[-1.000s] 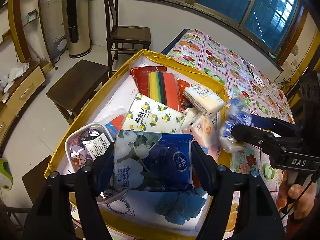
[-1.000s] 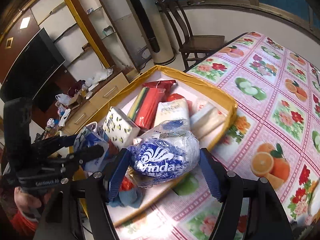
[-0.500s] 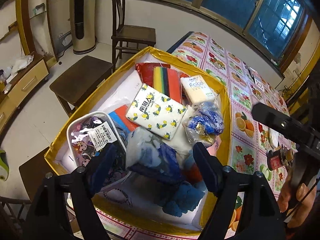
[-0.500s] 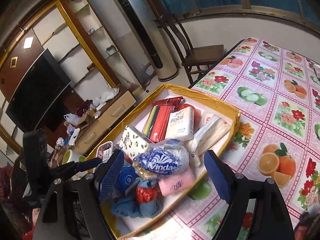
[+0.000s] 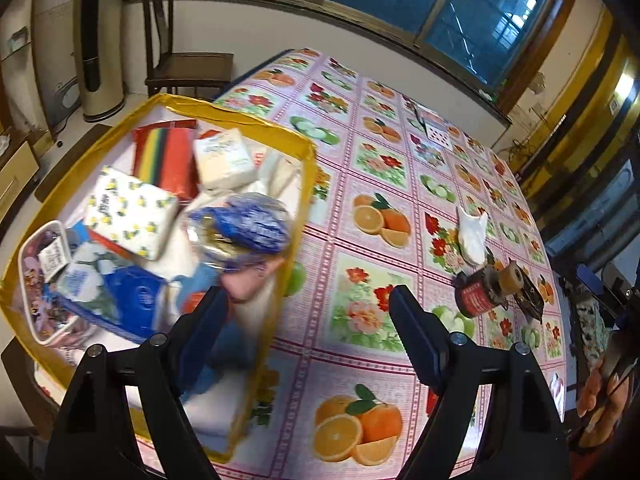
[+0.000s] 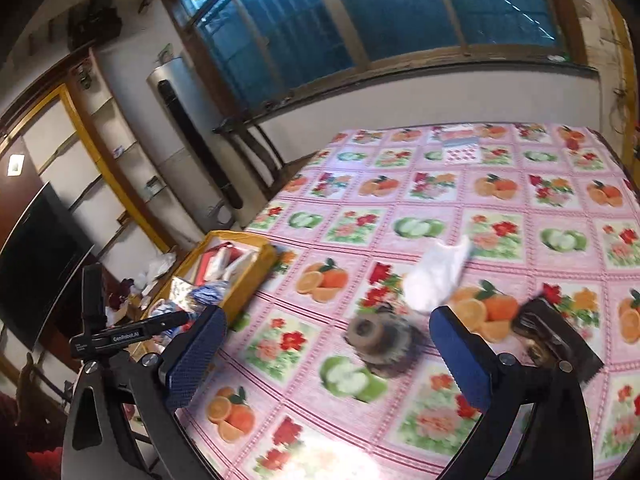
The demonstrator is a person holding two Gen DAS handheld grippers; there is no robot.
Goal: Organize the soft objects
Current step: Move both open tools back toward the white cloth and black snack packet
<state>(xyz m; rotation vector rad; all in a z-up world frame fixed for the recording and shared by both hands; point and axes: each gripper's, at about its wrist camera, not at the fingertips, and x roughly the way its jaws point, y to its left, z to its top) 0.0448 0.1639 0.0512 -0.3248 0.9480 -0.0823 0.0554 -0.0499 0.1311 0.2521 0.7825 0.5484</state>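
Observation:
A yellow-rimmed box [image 5: 308,184] at the table's left end holds soft packs. Among them are a blue Vinda bag [image 5: 248,228], a blue floral pack [image 5: 120,296], a lemon-print tissue pack [image 5: 128,208] and a white tissue pack [image 5: 224,156]. My left gripper [image 5: 310,312] is open and empty, hovering over the tablecloth just right of the box's rim. My right gripper [image 6: 328,344] is open and empty above the table, with a blurred round red-labelled jar [image 6: 380,340] below its gap. Just beyond the jar lies a crumpled white soft item [image 6: 436,276], also in the left wrist view [image 5: 472,236].
A dark object [image 6: 536,320] lies right of the jar [image 5: 480,296]. A small patterned packet [image 5: 436,132] sits far back on the fruit-print tablecloth. A wooden chair [image 5: 180,64] and a tall floor-standing unit [image 5: 96,40] stand beyond the box [image 6: 264,256]. A hand [image 5: 600,392] shows at the right edge.
The left gripper let go of the blue floral pack and the right let go of the Vinda bag into the box. Both have since swung right, over the table.

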